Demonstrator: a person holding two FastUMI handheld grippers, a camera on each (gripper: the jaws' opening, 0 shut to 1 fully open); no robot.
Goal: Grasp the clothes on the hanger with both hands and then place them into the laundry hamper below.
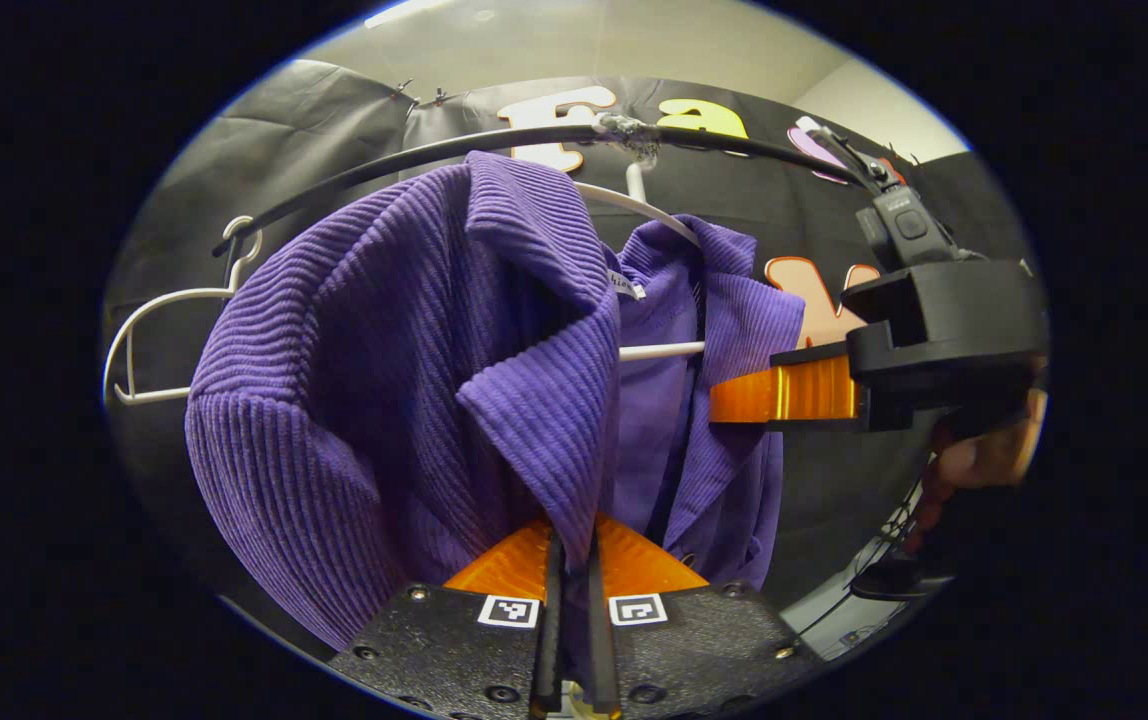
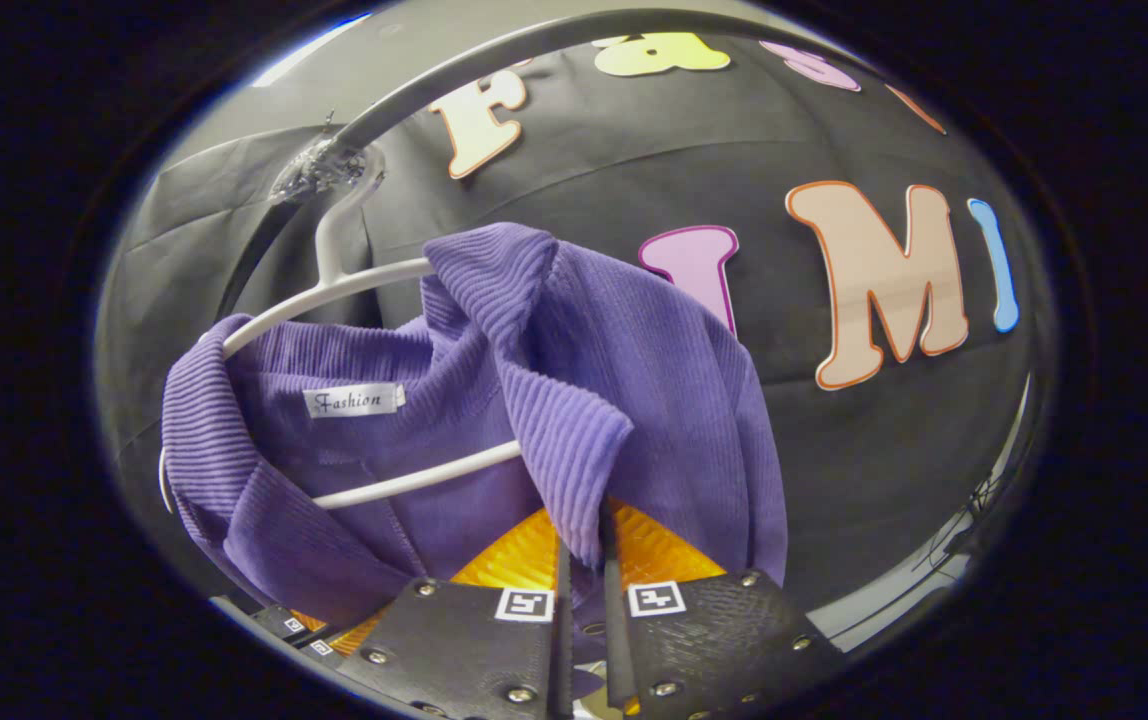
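Purple ribbed shirt [image 1: 374, 400] is draped on a white hanger [image 1: 149, 330] hooked over a dark rail [image 1: 414, 155]. Its front edge is pinched between the closed fingers of the left gripper [image 1: 574, 560], and its collar flap is clamped likewise by the right gripper [image 2: 584, 565].

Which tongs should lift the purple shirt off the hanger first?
Probably the right tongs: they pinch the purple shirt beside the white hanger's bare end. The left tongs grip the shoulder still draped over it.
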